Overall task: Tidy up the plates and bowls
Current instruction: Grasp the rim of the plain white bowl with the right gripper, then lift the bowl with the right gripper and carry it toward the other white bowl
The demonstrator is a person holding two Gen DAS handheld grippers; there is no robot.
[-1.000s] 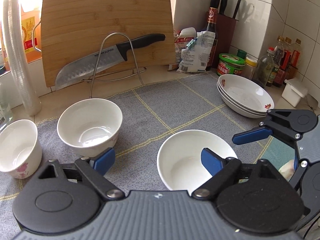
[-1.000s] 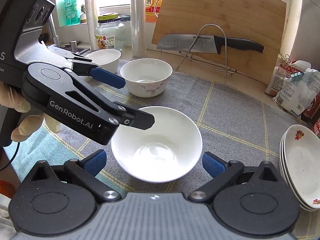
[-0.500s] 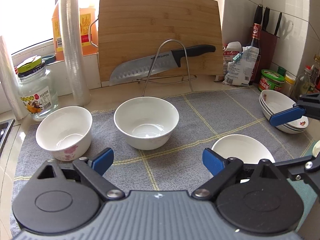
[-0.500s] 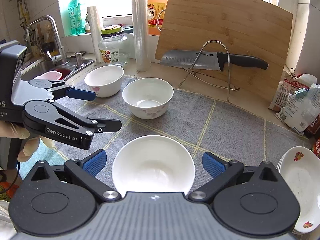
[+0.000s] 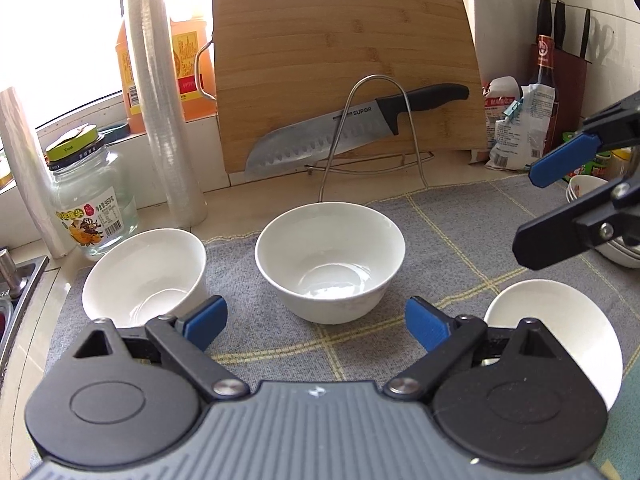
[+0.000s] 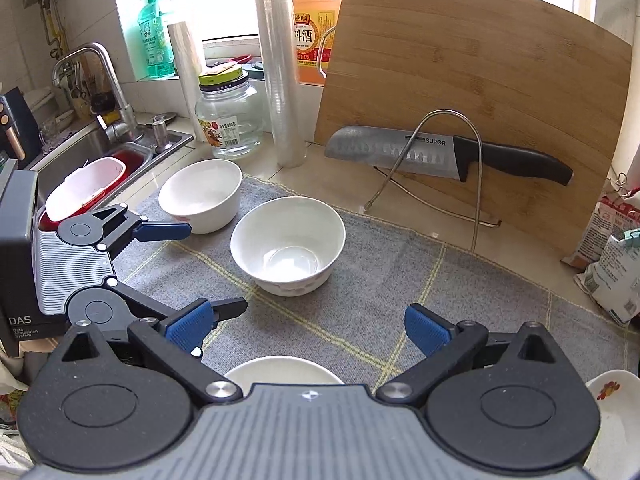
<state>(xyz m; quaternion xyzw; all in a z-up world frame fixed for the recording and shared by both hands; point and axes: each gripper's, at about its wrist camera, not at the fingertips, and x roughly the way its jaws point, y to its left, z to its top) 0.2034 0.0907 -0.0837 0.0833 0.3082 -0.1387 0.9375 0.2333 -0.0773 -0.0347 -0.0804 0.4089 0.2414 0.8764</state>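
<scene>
Right wrist view alone shows sink (image 6: pixel 96 148) and tap (image 6: pixel 100 76), upper left; left wrist view alone shows knife block (image 5: pixel 568 64), upper right. Left gripper (image 5: pixel 316 318) jaws spread wide, just been opening, nothing between; deep bowl (image 5: pixel 330 260) on grey mat (image 5: pixel 452 236) just ahead, second bowl (image 5: pixel 146 276) lower left, shallow bowl (image 5: pixel 560 320) lower right. Right gripper (image 6: pixel 306 326) released, empty, tilted down over mat.

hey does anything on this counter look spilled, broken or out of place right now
Nothing spilled or broken that I can see. The three white bowls sit upright and empty on the grey mat. The knife rests on its wire rack.
</scene>
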